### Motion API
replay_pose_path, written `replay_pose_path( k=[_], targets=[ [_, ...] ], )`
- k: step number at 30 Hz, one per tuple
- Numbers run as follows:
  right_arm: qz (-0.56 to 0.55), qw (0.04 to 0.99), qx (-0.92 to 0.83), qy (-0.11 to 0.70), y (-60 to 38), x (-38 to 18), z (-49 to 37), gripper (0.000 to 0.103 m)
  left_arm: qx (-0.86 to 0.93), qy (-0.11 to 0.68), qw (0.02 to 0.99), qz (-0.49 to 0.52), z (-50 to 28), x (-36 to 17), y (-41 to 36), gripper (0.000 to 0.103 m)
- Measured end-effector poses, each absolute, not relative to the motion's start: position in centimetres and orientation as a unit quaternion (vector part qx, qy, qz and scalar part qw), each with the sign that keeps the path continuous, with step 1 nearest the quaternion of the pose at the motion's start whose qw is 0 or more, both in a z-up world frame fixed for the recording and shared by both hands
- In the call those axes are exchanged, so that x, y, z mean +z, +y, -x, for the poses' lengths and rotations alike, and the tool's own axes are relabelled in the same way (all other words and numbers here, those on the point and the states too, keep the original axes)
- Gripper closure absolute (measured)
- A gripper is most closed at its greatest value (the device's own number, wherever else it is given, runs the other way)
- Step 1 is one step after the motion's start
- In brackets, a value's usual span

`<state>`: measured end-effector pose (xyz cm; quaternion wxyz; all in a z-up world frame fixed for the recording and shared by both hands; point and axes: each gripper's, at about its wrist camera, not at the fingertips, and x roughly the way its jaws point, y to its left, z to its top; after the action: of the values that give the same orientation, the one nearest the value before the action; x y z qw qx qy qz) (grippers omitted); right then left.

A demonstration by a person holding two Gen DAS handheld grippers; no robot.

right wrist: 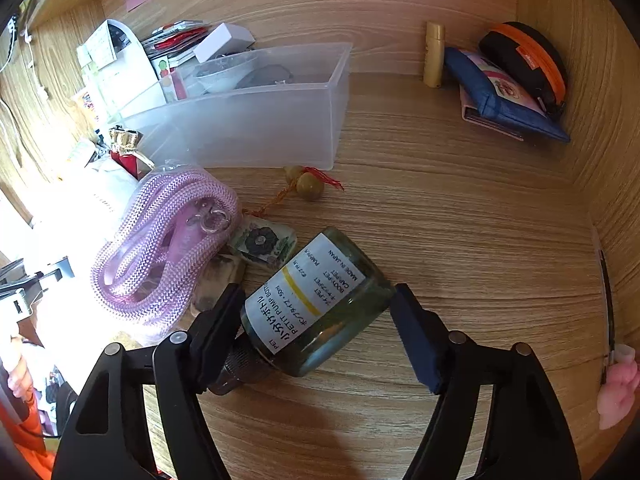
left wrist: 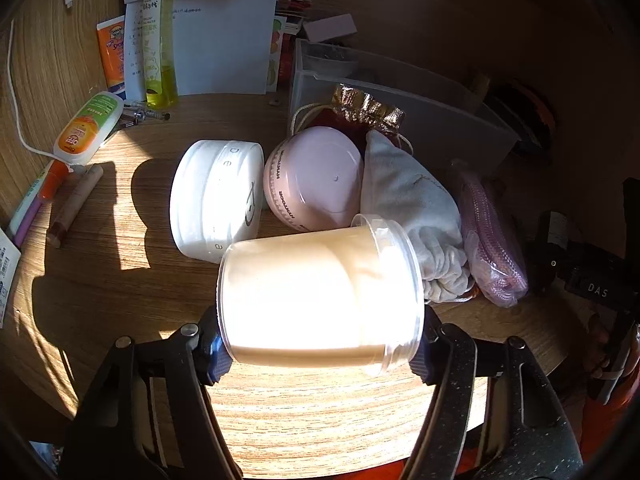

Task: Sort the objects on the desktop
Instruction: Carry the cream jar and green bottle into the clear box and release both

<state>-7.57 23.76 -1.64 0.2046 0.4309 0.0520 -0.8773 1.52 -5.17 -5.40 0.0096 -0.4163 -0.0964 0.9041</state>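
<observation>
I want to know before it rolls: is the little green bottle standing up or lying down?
Lying down. The green bottle rests on its side on the desk, label sideways, cap toward the camera.

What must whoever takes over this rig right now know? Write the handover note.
Left gripper: jaws closed on the translucent cream-filled plastic jar, which lies on its side low over the wooden desk.
Right gripper: jaws appear to press both ends of the small greenish bottle with a white label, which lies diagonally on the desk.
Done: neither item is put away yet.
Left: place both, then sort the white round jar, the pink round jar and the pink cord in its clear bag. The clear plastic bin stands behind them.
</observation>
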Motion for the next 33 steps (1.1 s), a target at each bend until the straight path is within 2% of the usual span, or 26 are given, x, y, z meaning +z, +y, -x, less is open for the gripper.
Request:
replay_pose_path(
  k=[5,17,33],
  targets=[
    [-0.423,0.196,-0.882,0.073,23.2,-1.6,7.4,0.058,0.905,-0.108,0.01,0.411,-2.3,-5.1,-5.8,0.036],
    [-0.393,0.195,-0.896,0.063,23.7,-0.7,6.3,0.059,0.925,-0.067,-0.028,0.373,-3.3,-3.4,-5.5,0.037],
    [-0.327,0.22,-0.917,0.064,22.8,4.3,5.3,0.059,0.944,-0.069,-0.017,0.321,-1.8,1.5,-6.1,0.037]
  ],
)
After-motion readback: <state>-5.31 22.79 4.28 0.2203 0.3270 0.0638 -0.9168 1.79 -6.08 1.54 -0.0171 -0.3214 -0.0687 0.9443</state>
